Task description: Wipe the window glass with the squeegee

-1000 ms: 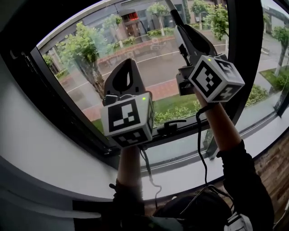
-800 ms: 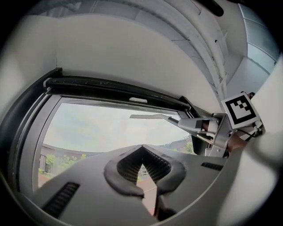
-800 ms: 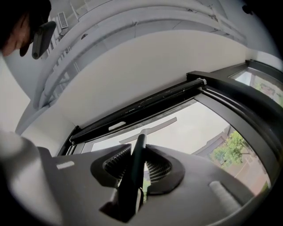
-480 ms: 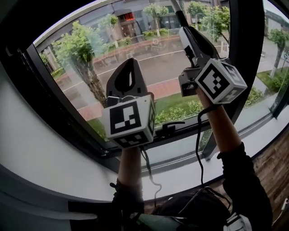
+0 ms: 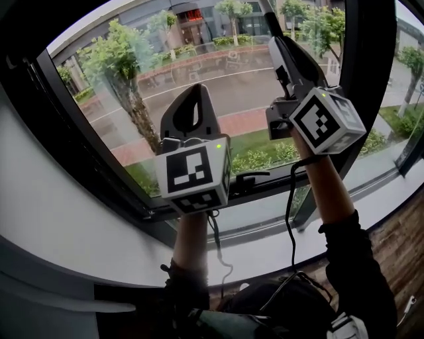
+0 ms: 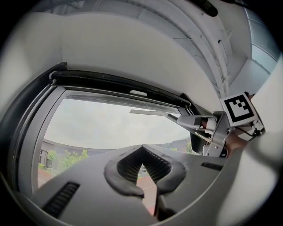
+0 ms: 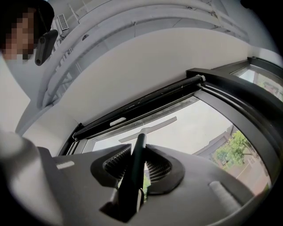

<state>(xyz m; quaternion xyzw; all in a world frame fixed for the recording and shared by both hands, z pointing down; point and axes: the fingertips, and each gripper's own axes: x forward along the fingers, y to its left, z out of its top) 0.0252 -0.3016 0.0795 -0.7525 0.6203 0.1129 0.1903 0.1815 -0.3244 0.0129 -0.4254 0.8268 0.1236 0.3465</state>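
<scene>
The window glass (image 5: 199,73) fills the head view, with trees and a street behind it. My right gripper (image 5: 281,49) is raised against it, shut on the dark handle of the squeegee (image 5: 267,14), which runs up out of the frame. In the right gripper view the handle (image 7: 136,170) stands between the jaws of my right gripper (image 7: 138,148), and the squeegee blade (image 7: 148,129) lies across the glass (image 7: 199,128) near the top frame. My left gripper (image 5: 193,91) is held up beside it, shut with nothing in it (image 6: 141,152). The left gripper view shows the blade (image 6: 150,112) too.
A thick black window frame (image 5: 99,165) runs along the left and bottom, with a dark upright post (image 5: 361,53) at the right. A black latch handle (image 5: 248,179) sits on the lower frame. The white sill (image 5: 265,248) lies below, white wall at the left.
Both grippers have drifted a little to the right and lower in the head view. The right gripper keeps its hold on the squeegee handle; the left stays shut.
</scene>
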